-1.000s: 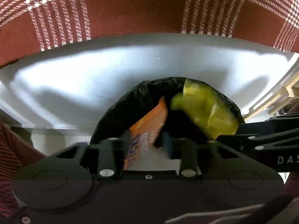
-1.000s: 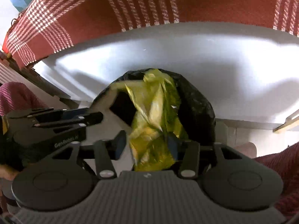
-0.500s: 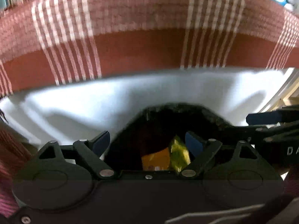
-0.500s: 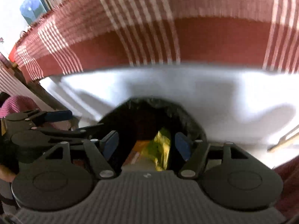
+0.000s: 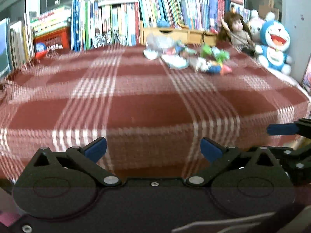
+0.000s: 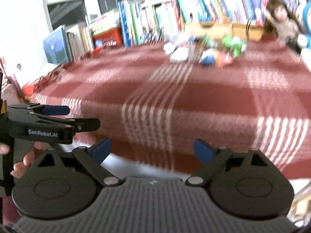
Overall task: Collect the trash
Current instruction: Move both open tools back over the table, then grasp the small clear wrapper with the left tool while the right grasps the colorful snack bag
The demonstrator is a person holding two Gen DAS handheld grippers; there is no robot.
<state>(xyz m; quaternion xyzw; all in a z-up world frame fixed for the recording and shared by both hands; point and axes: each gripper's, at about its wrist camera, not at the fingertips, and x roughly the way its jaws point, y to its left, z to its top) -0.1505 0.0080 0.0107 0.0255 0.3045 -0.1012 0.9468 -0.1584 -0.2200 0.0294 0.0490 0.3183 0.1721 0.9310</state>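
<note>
A heap of crumpled wrappers (image 5: pixel 186 55), white, green, blue and pink, lies far back on the red plaid cloth (image 5: pixel 136 104). The right wrist view shows the same wrappers (image 6: pixel 210 52), blurred. My left gripper (image 5: pixel 153 150) hangs over the cloth's near edge, its jaws opening wide with nothing between them. My right gripper (image 6: pixel 152 149) is beside it, jaws also opening and empty. The left gripper (image 6: pixel 56 116) appears from the side at the left of the right wrist view, held by a hand (image 6: pixel 21 163). No bin shows in either view.
Upright books (image 5: pixel 120 25) line the back of the table, with a red crate (image 5: pixel 52 38) at the left and a wooden box (image 5: pixel 180 34) behind the wrappers. A doll (image 5: pixel 236 32) and plush toys (image 5: pixel 274 42) sit at the back right.
Both grippers let go of their wrappers, orange and yellow, into the black-lined bin, opened wide and rose. The views tilted up from the bin to the tabletop.
</note>
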